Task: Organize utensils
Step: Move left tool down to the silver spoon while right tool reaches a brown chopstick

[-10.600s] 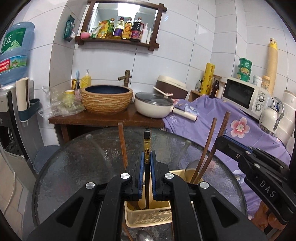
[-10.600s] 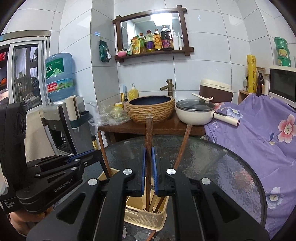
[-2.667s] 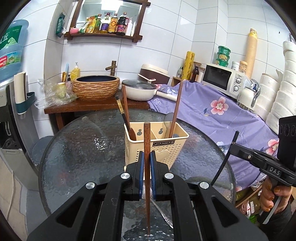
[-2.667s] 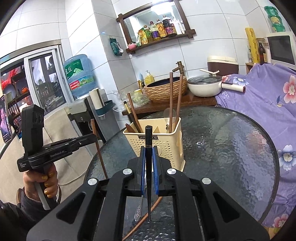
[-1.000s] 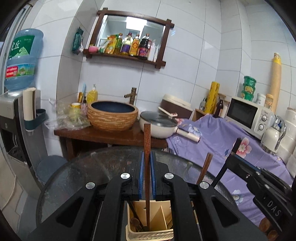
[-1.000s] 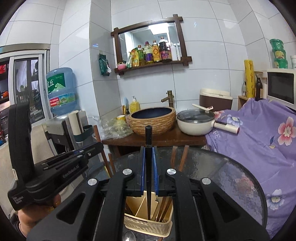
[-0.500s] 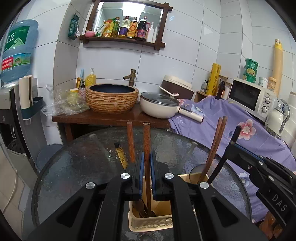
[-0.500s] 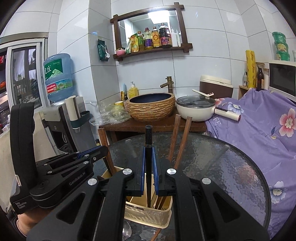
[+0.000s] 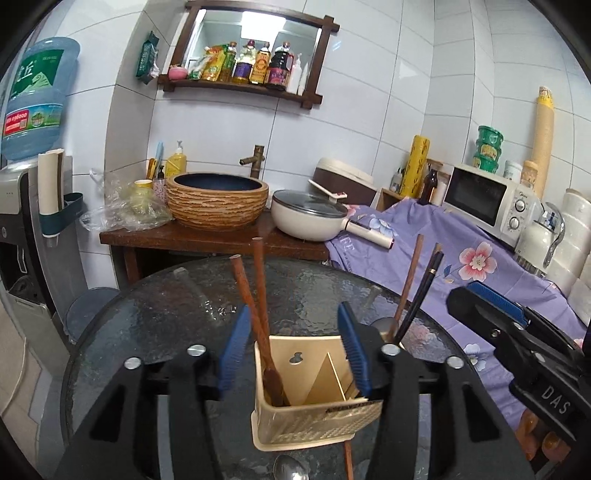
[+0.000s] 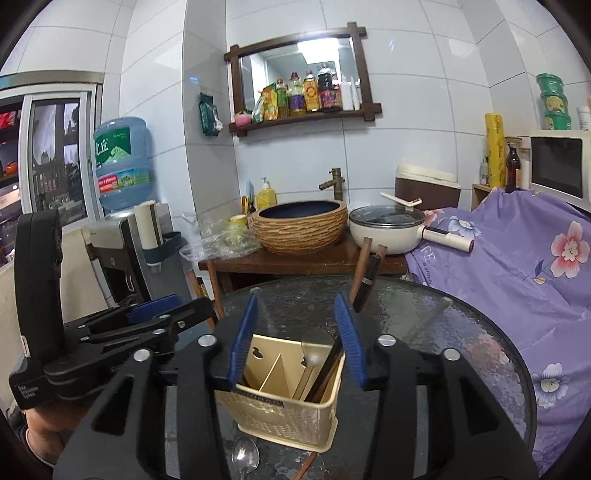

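— Left gripper [image 9: 293,347] fingers [image 9: 232,350]? Right gripper [image 10: 297,339] fingers [image 10: 242,341]?
— Spread wide on both, holding nothing, straddling the cream utensil caddy [image 9: 295,424].
— Chopsticks [image 9: 258,295]?
— Standing tilted in caddy compartments, on the glass worktop [image 9: 166,314]; spoon [image 10: 244,454] lying just beside.

- Bright, even indoor light; ceiling lamp glares in my wood-framed wall mirror [image 9: 255,27].
- Strong fisheye bend, black vignette at corners.
- Sheen on round dark glass table [image 10: 461,332]; bkgd sharp, w/ soft shadows.
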Demonstrator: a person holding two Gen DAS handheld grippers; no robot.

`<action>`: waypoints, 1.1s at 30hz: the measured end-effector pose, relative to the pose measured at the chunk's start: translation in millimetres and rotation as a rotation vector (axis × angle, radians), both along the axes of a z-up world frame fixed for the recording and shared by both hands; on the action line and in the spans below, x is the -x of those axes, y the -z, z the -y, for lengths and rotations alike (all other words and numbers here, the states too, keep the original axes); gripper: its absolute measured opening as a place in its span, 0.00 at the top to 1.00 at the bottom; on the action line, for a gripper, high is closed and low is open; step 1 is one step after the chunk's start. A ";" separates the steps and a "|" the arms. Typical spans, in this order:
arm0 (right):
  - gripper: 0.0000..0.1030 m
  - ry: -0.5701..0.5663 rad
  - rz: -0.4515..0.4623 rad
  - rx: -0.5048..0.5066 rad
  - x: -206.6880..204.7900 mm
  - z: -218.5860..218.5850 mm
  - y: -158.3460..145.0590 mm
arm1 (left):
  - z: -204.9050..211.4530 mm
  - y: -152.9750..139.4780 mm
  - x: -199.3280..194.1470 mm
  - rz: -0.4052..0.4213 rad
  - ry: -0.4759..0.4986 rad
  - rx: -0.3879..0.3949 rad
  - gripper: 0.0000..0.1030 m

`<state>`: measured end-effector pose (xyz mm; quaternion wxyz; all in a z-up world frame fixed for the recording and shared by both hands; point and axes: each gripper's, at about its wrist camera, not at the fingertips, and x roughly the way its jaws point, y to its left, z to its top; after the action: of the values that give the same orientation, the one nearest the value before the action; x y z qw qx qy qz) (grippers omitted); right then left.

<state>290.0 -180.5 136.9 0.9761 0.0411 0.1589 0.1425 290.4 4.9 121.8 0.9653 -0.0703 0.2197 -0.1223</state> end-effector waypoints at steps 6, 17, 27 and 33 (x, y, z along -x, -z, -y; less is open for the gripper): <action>0.56 0.017 -0.085 -0.002 29.4 8.4 25.3 | -9.8 18.8 30.6 -0.006 -0.026 -0.056 0.35; 0.56 0.008 -0.470 0.096 23.3 -4.1 143.3 | -13.4 106.7 29.3 -0.269 -0.021 -0.128 0.28; 0.57 0.029 -0.604 0.136 6.4 -19.2 190.7 | -8.4 155.1 26.5 -0.391 -0.005 -0.177 0.28; 0.66 0.046 -0.622 0.174 -4.3 -32.8 193.0 | -7.8 159.3 25.6 -0.401 -0.006 -0.184 0.28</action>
<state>294.3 -147.7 -56.1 0.8835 0.0025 0.4603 0.0871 264.8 12.7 -37.5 0.9050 -0.0053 0.4174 -0.0823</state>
